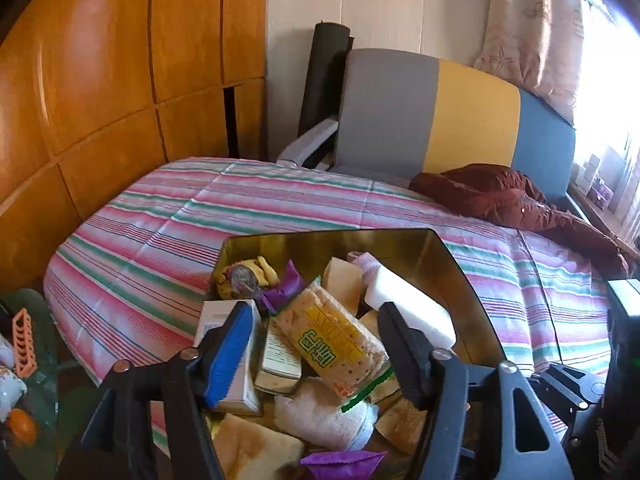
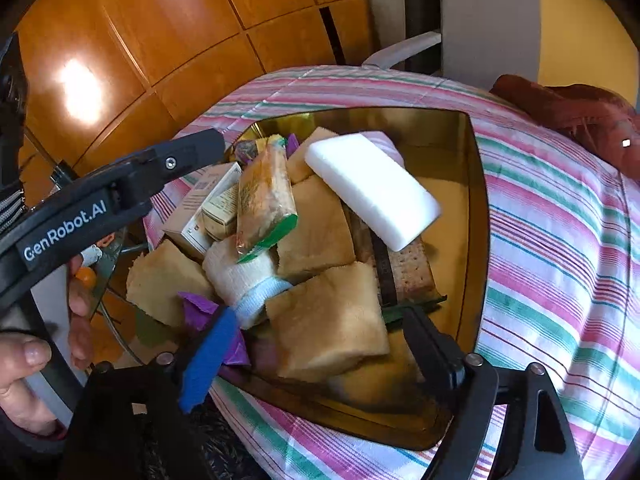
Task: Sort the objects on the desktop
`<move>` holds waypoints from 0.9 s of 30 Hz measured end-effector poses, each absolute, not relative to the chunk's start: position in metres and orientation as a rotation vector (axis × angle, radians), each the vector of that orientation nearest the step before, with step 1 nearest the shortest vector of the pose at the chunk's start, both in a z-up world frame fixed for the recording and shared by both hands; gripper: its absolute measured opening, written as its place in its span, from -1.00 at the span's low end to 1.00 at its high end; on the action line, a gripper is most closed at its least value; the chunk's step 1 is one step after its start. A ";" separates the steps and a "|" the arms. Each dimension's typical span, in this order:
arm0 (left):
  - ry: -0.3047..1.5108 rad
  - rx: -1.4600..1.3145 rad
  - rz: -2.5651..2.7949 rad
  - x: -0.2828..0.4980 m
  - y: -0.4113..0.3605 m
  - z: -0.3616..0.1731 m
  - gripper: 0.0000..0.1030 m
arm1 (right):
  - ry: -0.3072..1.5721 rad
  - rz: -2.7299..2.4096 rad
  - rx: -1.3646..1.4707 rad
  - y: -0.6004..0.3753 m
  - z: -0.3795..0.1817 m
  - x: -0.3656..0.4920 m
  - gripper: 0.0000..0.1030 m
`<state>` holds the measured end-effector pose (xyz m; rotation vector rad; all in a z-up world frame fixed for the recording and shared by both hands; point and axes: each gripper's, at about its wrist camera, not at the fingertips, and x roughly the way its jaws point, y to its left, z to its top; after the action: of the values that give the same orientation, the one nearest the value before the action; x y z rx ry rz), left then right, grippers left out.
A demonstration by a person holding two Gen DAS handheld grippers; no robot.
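- L gripper (image 1: 316, 344) jaws apart over cracker pack (image 1: 334, 344), not pinching it
- R gripper (image 2: 316, 356) apart, empty, above tin (image 2: 478, 216)
- white sponge (image 2: 372, 188) on top

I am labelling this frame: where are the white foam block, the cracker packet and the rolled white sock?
white foam block (image 2: 374, 188): right wrist view, middle of its top face.
cracker packet (image 1: 334, 346): left wrist view, printed yellow label.
rolled white sock (image 2: 240, 276): right wrist view, white body above blue cuff.
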<state>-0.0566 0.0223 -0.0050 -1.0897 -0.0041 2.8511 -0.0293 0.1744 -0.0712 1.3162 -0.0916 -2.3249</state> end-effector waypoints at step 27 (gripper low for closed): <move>0.113 -0.906 3.036 -0.005 0.031 0.040 0.43 | -0.106 -2.472 1.172 0.178 -0.042 0.021 0.74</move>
<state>-0.0050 0.0314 0.0402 -0.9059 0.1131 3.0359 0.0207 0.1781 -0.0419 1.1722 -0.1065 -2.4721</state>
